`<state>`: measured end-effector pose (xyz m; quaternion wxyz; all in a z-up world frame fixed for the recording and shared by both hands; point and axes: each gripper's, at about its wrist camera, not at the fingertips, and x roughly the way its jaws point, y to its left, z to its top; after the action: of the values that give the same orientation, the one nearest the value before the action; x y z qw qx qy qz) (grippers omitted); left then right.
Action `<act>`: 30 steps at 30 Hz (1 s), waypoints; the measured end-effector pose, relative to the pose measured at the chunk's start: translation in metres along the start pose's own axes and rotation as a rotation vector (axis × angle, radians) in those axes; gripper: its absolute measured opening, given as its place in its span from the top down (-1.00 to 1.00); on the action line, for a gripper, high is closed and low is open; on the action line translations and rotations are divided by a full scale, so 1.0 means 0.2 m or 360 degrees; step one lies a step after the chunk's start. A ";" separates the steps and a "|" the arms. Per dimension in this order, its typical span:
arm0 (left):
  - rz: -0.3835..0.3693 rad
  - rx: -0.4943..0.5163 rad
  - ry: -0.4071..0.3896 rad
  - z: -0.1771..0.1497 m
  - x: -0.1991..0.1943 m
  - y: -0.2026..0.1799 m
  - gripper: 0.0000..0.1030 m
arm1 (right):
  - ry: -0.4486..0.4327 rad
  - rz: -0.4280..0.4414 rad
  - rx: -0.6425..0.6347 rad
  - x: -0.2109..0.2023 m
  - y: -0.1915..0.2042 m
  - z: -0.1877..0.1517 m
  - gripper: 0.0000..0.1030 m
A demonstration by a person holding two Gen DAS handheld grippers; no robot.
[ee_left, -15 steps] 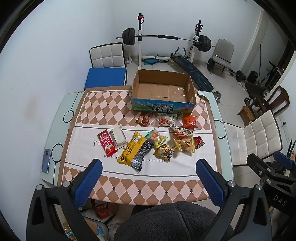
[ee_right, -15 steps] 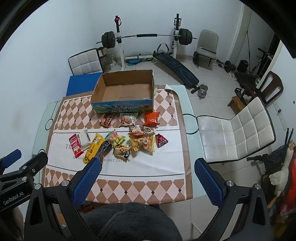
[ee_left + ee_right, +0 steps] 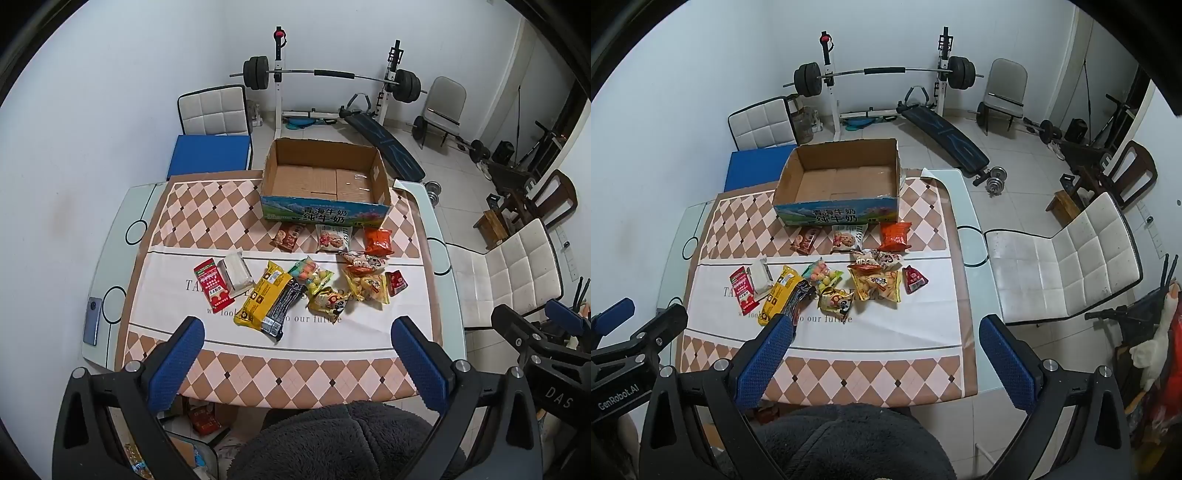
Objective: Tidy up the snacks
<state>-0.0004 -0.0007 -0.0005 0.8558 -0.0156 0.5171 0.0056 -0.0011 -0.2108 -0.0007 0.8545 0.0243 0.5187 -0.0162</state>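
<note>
Checked tablecloth (image 3: 207, 218) — gym room.

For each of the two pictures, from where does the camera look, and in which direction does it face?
Left wrist view: sits on the left gripper, high over the table's near edge, facing the cardboard box; its blue fingers show, spread apart.
Right wrist view: sits on the right gripper, further right, facing the same way; its spread fingers show, and the left gripper at the left edge.
Both share the box, the snacks and the gym bench.
</note>
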 end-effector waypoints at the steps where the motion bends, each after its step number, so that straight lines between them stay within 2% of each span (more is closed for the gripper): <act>1: 0.0002 -0.0001 -0.0004 0.00 0.00 0.00 -1.00 | 0.0000 -0.0001 0.0001 0.00 -0.01 0.00 -1.00; 26: -0.0001 -0.0005 -0.0017 0.00 0.00 0.00 -1.00 | 0.0003 0.0009 0.0007 0.01 0.07 -0.01 -1.00; 30: 0.0038 -0.0035 -0.0059 0.03 0.01 0.03 -1.00 | 0.0034 0.0052 0.0062 0.10 0.07 0.01 -1.00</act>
<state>0.0068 0.0054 0.0001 0.8649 -0.0188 0.5012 0.0219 0.0103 -0.1972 -0.0182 0.8483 0.0495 0.5270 -0.0118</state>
